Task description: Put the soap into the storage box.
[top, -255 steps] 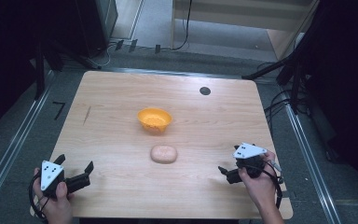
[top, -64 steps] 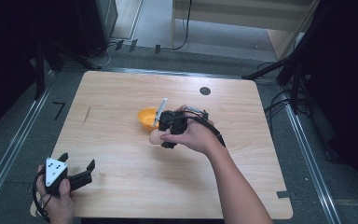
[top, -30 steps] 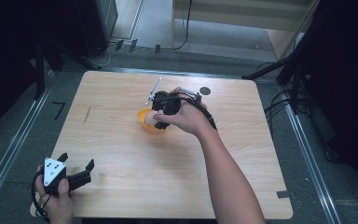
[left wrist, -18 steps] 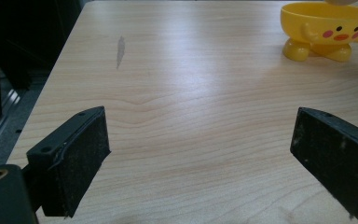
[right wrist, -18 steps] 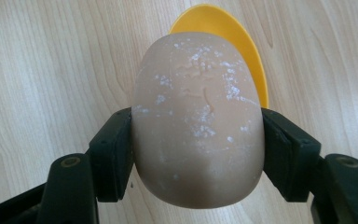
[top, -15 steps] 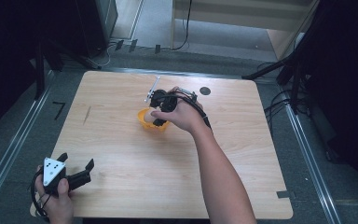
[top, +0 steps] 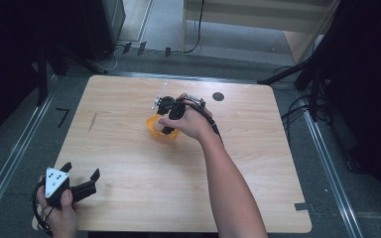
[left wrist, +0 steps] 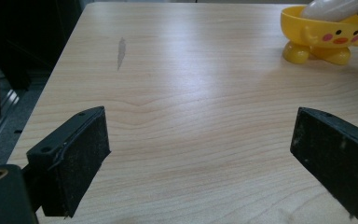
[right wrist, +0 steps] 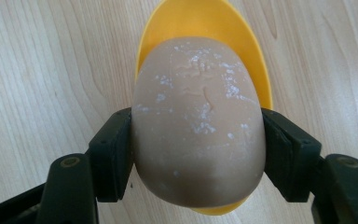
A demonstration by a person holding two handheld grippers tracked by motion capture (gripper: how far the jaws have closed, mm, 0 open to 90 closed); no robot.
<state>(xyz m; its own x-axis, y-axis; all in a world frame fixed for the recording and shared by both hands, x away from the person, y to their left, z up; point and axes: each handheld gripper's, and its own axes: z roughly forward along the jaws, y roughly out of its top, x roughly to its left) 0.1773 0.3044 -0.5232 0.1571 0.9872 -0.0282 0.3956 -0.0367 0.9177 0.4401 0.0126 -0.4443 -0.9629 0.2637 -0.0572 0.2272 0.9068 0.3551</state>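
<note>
I have the bread roll (right wrist: 198, 121) clamped in my right gripper (right wrist: 198, 154), its jaws pressed in on the roll's two flanks and gone as tight as the soft, flour-dusted dough lets them; the roll hangs directly over the yellow bowl (right wrist: 256, 70), whose rim shows around it in the right gripper view. Eight seconds or so ago that roll lay on the table just nearer to me than the bowl, and my right hand sat at the near right edge; now the spot is bare wood, and my arm stretches to the middle of the table (top: 129, 158). Over the last second the gripper has come down toward the bowl, so I judge the carry done and the release as what is left (whether the roll already touches the bowl's floor I cannot tell).

The high view hides the roll under my hand (top: 188, 121) and shows only a sliver of bowl (top: 155, 128); the right gripper view gives the grip itself. The left gripper view, looking low across the table, shows what neither does: the bowl (left wrist: 326, 39) has a duck face and little feet, with the pale roll (left wrist: 331, 9) poking up above its rim. My left gripper (top: 82, 184) rests at the near left corner, jaws wide apart and holding nothing.
</note>
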